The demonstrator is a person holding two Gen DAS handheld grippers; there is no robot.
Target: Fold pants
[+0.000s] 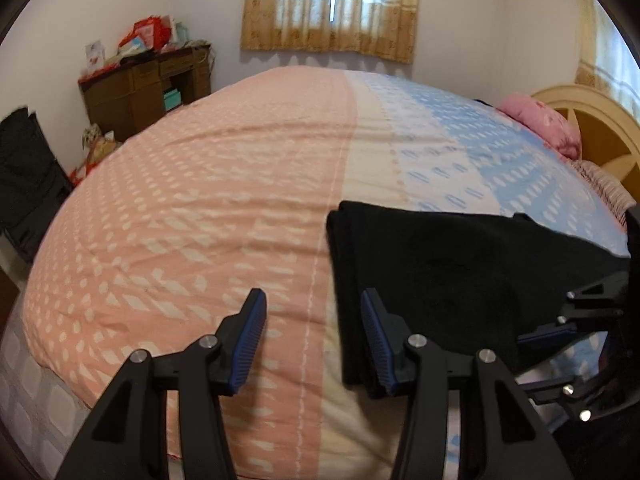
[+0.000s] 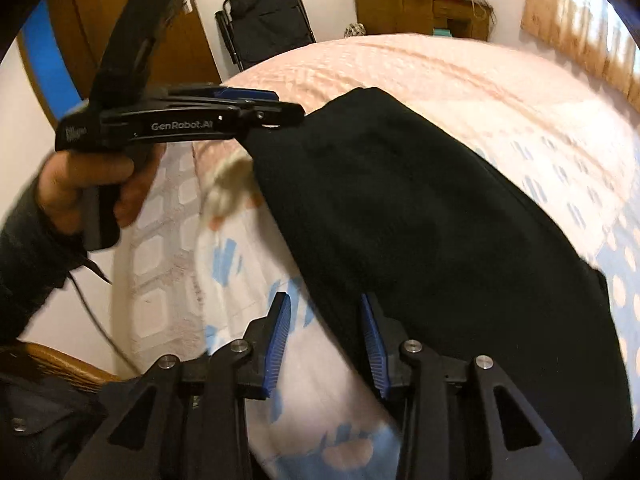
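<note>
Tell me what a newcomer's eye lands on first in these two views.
First, the folded black fabric pants lying dark on the pink, cream and blue patterned quilt near the bed's edge. Next, the two black tongs with blue pads: the left tongs open over the pants' left edge, the right tongs open over their near edge. Behind, a brown wooden desk piled with clutter stands by the wall.

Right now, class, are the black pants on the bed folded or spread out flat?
Folded. The black pants form a compact doubled stack on the bedspread, with layered edges visible at the left end; no separate legs spread out.
</note>
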